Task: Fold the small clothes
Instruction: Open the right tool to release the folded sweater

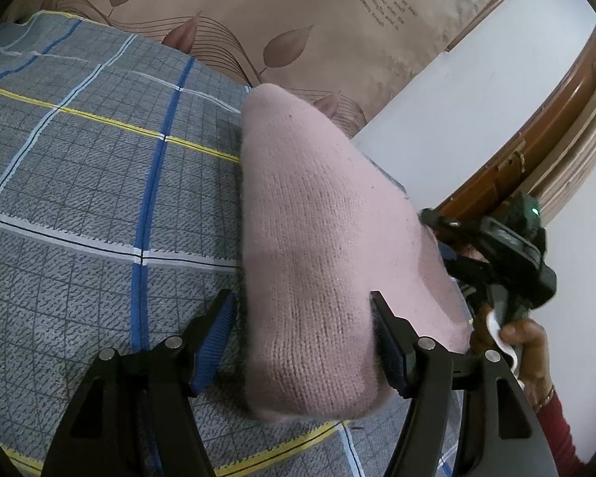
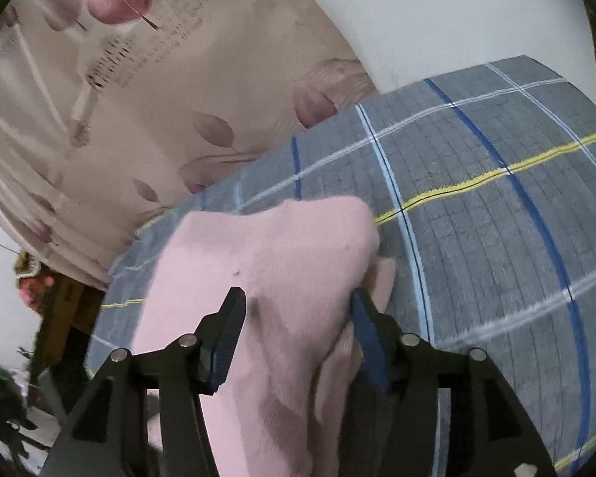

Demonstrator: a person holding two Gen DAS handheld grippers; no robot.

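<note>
Lying on the plaid bedsheet (image 1: 79, 183), the pink knit garment (image 1: 322, 246) sits between both wide-open tools, left tool (image 1: 302, 338) and right tool (image 2: 296, 334).

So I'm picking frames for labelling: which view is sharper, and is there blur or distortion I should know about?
Left wrist view: sharp, knit stitches readable on the pink garment; fisheye bends the plaid bedsheet lines; dark vignette at the corners. Right wrist view: softer, motion blur smears the garment edges and the curtain print; same barrel distortion. Lighting is even in both, no glare.
</note>
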